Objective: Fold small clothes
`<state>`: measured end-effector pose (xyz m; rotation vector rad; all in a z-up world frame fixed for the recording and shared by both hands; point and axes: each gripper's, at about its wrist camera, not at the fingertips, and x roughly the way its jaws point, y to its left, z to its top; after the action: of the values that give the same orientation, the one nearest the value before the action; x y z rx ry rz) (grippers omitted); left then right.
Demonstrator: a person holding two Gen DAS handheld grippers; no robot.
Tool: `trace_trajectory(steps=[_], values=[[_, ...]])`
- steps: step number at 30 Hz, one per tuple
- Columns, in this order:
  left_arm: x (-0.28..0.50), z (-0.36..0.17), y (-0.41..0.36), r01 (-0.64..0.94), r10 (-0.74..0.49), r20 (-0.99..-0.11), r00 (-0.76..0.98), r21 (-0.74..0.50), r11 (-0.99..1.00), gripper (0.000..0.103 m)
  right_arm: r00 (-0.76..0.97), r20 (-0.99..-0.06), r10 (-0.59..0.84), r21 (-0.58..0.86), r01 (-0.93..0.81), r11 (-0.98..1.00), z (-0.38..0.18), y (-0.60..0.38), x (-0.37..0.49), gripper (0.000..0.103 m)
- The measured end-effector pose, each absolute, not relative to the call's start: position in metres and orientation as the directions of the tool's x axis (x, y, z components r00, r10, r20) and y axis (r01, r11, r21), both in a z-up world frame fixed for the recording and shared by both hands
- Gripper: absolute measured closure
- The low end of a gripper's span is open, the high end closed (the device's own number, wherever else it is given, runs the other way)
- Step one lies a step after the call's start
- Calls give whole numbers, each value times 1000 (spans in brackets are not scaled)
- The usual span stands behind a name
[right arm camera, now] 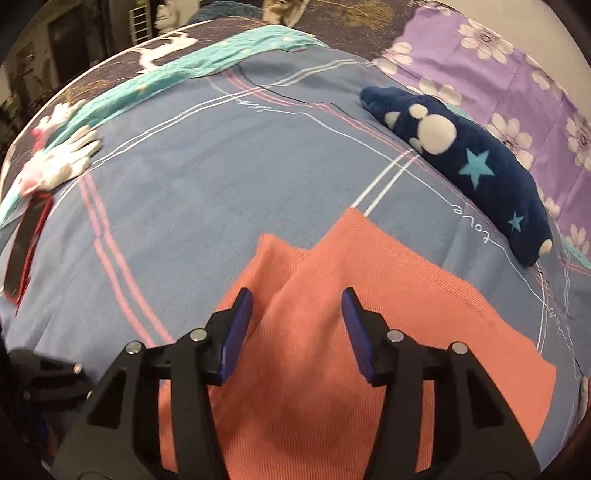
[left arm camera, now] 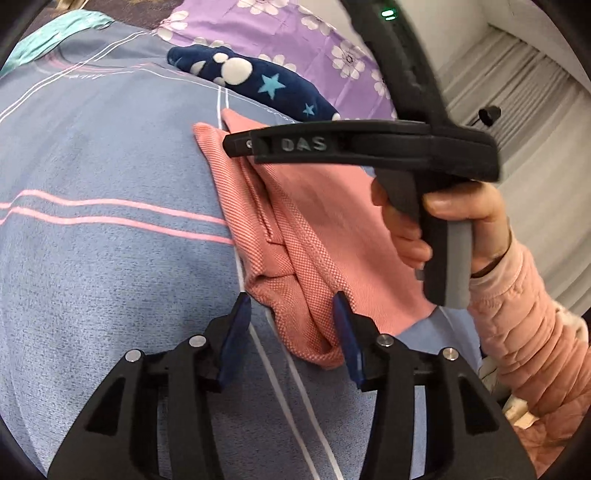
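A salmon-pink small garment [left arm camera: 314,221] [right arm camera: 369,314] lies partly folded on the blue-grey striped bedsheet [left arm camera: 92,277] [right arm camera: 221,177], one layer lapped over another. My left gripper [left arm camera: 291,299] is open at the garment's near corner. That corner sits between the blue pads, and the left pad is clear of the cloth. My right gripper [right arm camera: 295,291] is open and hovers just above the garment's upper fold, gripping nothing. A hand [left arm camera: 461,221] in a pink sleeve holds that gripper's handle over the garment's far side.
A navy plush cloth with stars [left arm camera: 258,81] [right arm camera: 461,158] lies beyond the garment. Behind it is a purple floral sheet [left arm camera: 295,33] [right arm camera: 498,55]. A teal cloth [right arm camera: 184,74], a white-and-pink item [right arm camera: 59,158] and a dark, red-edged flat object [right arm camera: 26,243] lie far left.
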<state>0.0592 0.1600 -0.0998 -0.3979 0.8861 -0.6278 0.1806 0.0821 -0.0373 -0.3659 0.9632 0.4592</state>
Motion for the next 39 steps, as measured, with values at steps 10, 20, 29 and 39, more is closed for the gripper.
trace_trajectory(steps=[10,20,29,39], values=[[54,-112,170,286,-678,-573,460,-627,725,97,394,-843,366,147,-486,862,-48,80,220,103],[47,-100,184,284,-659,-534,531,-620,731,57,523,-760,385,8,-585,811,-3,30,119,63],[67,-95,188,247,-633,-550,545,-616,748,49,591,-743,314,-226,-663,714,-30,20,-6,42],[92,-90,180,243,-654,-584,481,-628,740,46,667,-708,234,-423,-665,616,-60,59,-38,44]])
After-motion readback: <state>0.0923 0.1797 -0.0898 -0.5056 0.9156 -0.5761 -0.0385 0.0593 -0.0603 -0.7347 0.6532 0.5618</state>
